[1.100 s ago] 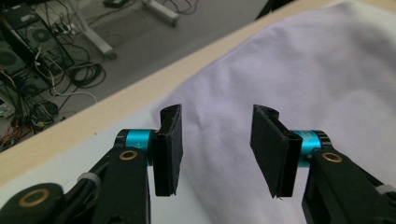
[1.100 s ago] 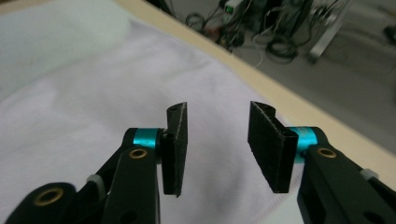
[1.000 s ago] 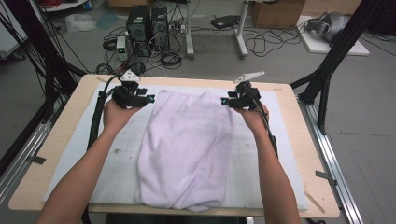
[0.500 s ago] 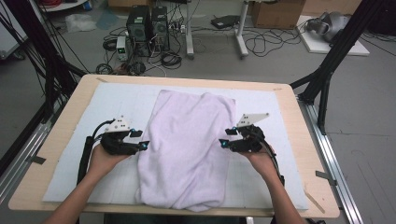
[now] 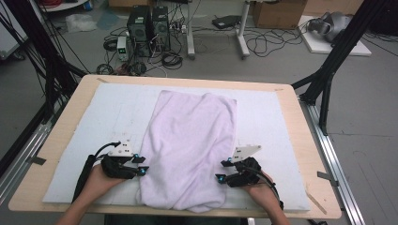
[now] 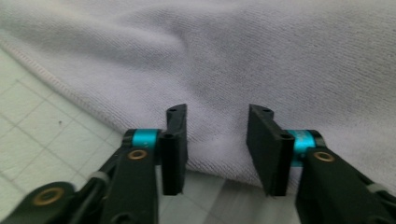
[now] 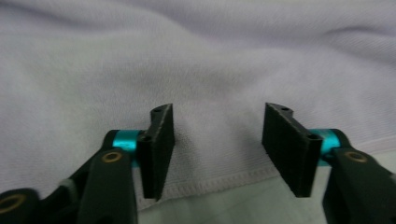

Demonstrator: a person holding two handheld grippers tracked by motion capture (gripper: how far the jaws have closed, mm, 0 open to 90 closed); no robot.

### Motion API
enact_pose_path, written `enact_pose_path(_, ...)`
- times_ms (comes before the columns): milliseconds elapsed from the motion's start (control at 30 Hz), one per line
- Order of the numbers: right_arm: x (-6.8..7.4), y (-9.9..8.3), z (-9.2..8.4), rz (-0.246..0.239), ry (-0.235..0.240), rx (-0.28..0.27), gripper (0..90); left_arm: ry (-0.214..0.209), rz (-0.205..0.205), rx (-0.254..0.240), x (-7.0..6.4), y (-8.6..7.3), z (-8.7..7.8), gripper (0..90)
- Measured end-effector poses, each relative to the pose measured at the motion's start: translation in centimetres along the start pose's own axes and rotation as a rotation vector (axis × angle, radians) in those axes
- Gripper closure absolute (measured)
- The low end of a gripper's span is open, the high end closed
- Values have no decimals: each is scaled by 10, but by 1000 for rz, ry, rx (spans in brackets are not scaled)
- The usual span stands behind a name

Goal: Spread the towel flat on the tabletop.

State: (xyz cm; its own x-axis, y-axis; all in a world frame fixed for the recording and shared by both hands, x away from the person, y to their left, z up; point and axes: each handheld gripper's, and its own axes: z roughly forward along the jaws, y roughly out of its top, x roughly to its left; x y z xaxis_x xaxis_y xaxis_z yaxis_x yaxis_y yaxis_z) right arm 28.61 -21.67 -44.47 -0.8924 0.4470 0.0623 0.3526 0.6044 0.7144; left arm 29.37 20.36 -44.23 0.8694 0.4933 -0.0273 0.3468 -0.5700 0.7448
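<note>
Both grippers' jaws spread wide, unclenched, towel (image 5: 187, 150) edge just ahead between them.

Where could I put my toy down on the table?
The white mat is bare left of the towel, and again right of it, up to the wooden table edge. It's crowded near the front, where the left hand-held gripper and right hand-held gripper flank the towel.

Bare white mat (image 5: 267, 117) lies free on both sides of the towel (image 5: 190, 145). Only the towel's hem stands before each gripper's parted fingers (image 6: 175, 140).
</note>
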Motion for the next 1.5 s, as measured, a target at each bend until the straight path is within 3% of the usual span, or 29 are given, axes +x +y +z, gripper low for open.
enact_pose_path(33, 3, 1, 0, -29, -26, -1, 545, 0, -1, -4, 0, 0, 1, 716)
enact_pose_path(100, 3, 2, 0, -30, -6, -2, 674, -3, 0, 5, -1, 2, 1, 831)
enact_pose_path(200, 3, 3, 1, -29, 26, 3, 853, 3, 2, 18, -1, 5, 1, 875)
enact_pose_path(233, 3, 4, 1, -38, 28, 9, 868, 1, -3, 15, -2, 5, 0, 879)
enact_pose_path(300, 4, 8, -2, -56, 7, 14, 875, 3, -2, 4, -1, 8, -4, 882)
enact_pose_path(367, 0, 13, -11, -50, -5, -40, 877, 19, -22, -33, 2, 12, -10, 883)
enact_pose_path(433, -8, 19, -20, -49, -36, -61, 877, 46, -40, -55, 10, 16, -15, 883)
enact_pose_path(633, -49, 41, -36, -11, -156, -75, 877, 162, -124, -80, 48, 39, -9, 883)
enact_pose_path(700, -65, 45, -33, 12, -189, -49, 877, 178, -184, -86, 63, 40, -2, 882)
enact_pose_path(800, -88, 41, -17, 84, -174, -4, 876, 171, -239, -44, 79, 36, 12, 880)
enact_pose_path(933, -99, 35, 7, 103, -158, 67, 864, 179, -235, -22, 81, 34, 19, 840)
enact_pose_path(1000, -98, 36, 7, 101, -170, 53, 825, 184, -230, -44, 79, 35, 11, 732)
enact_pose_path(1133, -89, 40, -11, 78, -193, -16, 729, 179, -199, -115, 69, 39, -14, 641)
enact_pose_path(1300, -62, 40, -37, 34, -192, -105, 624, 156, -143, -128, 43, 33, -34, 575)
enact_pose_path(1400, -44, 32, -42, 19, -167, -125, 573, 130, -121, -135, 23, 24, -35, 536)
enact_pose_path(1500, -24, 19, -38, 15, -105, -146, 530, 84, -107, -127, 4, 15, -31, 495)
